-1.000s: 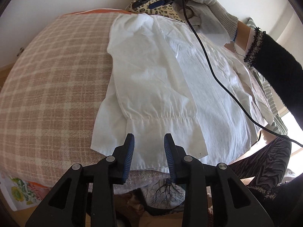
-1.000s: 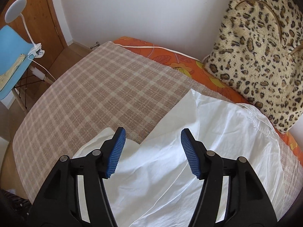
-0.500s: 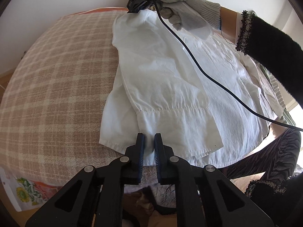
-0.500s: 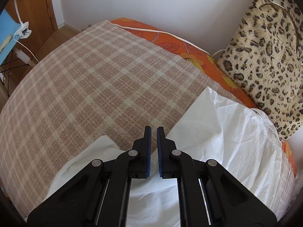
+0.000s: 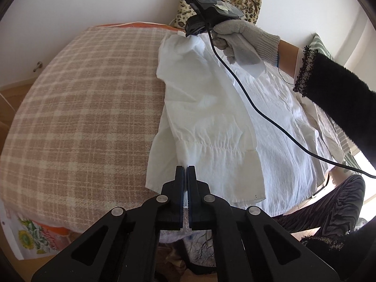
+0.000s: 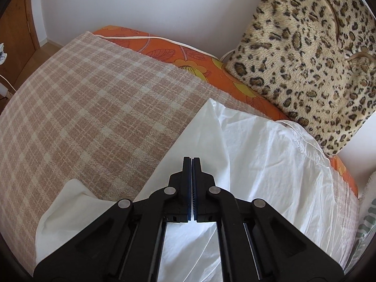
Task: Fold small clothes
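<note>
A white long-sleeved garment lies spread on a beige plaid blanket, with one sleeve folded over its body. My left gripper is shut on the sleeve cuff at its near left edge. My right gripper is shut on the white garment near the shoulder fold. In the left wrist view it shows at the top, held by a gloved hand and pinching the sleeve's upper end.
A leopard-print bag leans on the wall at the back right. An orange floral sheet edges the blanket. A black cable runs across the garment. The person's dark sleeve and legs are at right.
Both grippers went from open to shut. The left closed on the cuff, the right on the shoulder end of the sleeve. The sleeve is now drawn slightly taut between them.
</note>
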Demonstrator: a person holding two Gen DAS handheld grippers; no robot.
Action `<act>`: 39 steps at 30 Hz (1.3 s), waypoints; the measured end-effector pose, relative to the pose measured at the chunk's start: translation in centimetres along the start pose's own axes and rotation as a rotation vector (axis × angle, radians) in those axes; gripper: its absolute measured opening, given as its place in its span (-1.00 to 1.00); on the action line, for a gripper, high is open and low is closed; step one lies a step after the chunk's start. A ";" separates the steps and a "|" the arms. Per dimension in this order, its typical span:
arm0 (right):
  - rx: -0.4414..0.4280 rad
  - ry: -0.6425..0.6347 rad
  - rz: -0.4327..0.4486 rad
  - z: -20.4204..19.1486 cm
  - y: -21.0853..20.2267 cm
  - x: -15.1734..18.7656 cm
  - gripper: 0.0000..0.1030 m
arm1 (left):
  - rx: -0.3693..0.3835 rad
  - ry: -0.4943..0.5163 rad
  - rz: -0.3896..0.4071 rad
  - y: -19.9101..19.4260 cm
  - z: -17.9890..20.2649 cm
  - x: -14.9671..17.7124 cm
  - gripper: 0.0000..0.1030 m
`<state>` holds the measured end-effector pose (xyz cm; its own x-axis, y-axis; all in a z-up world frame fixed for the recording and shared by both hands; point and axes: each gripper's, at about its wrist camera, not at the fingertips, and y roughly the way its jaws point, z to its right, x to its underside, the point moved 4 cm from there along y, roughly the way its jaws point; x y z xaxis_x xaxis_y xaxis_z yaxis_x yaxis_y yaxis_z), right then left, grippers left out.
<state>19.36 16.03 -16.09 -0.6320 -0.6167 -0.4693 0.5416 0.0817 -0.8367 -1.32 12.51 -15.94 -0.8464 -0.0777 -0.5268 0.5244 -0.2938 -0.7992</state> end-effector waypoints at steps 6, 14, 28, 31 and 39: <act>-0.008 0.052 0.020 1.7 -3.6 1.4 -0.34 | -0.039 0.020 -0.010 0.5 -0.1 0.1 -0.97; -0.225 0.099 0.034 2.4 -14.1 8.8 0.05 | -0.025 -0.027 -0.018 0.4 -0.7 0.0 -0.96; -0.596 0.128 -0.356 -7.7 -16.3 26.9 0.05 | -0.064 -0.079 0.125 -3.6 -2.2 -2.1 -0.83; -0.609 0.160 -0.371 -8.4 -15.8 27.5 0.03 | -0.066 -0.057 0.144 -3.9 -1.7 -2.6 -0.82; -0.703 0.228 -0.414 -9.6 -15.9 27.3 -0.13 | -0.054 -0.040 0.154 -4.2 -1.2 -2.6 -0.83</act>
<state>-11.86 5.41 -18.27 -0.8405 -0.5374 -0.0688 -0.1811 0.3983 -0.8992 -1.23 15.04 -11.59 -0.7579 -0.1558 -0.6335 0.6517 -0.2235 -0.7248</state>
